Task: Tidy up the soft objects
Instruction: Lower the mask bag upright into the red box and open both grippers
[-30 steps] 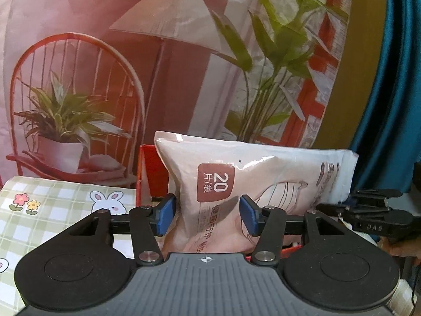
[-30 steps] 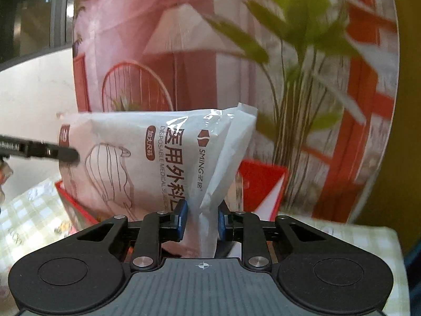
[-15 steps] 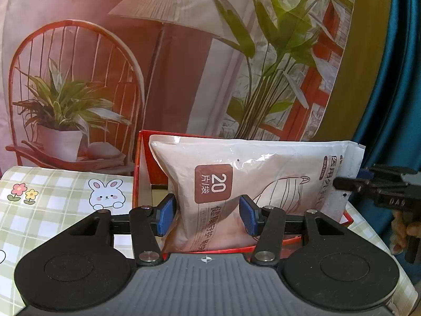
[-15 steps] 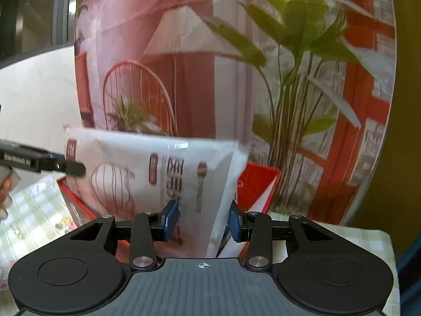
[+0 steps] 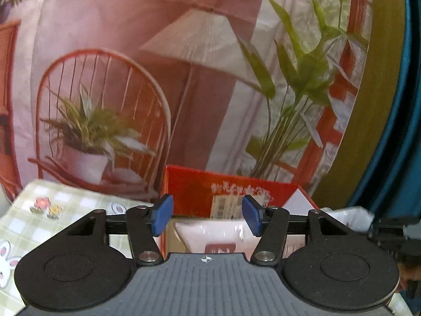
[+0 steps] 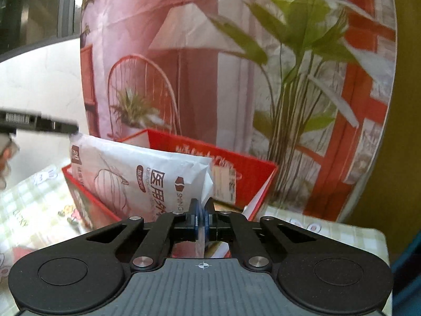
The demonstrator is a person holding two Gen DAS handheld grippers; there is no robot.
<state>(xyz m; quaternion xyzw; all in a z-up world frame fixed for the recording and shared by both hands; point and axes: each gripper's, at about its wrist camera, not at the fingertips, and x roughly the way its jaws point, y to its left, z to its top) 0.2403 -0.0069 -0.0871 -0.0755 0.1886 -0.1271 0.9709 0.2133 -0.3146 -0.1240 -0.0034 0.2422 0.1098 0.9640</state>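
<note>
A soft pink-white pack of disposable masks [image 6: 136, 176] sits in an open red box [image 6: 247, 168], leaning toward the left. My right gripper [image 6: 202, 217] is shut on the pack's right sealed edge. In the left wrist view the pack [image 5: 218, 233] lies low inside the red box [image 5: 200, 192]. My left gripper [image 5: 208, 214] is open and empty above the pack, apart from it. The left gripper's finger [image 6: 39, 122] shows at the left of the right wrist view.
The box stands on a green checked cloth with bunny prints [image 5: 52, 205]. A printed backdrop of a chair, lamp and plants [image 5: 184, 79] hangs right behind the box. A blue curtain [image 5: 402, 131] is at the right.
The pack has gone down into the red box. My left gripper has let it go and lifted away. My right gripper opened briefly, then shut on the pack's right edge.
</note>
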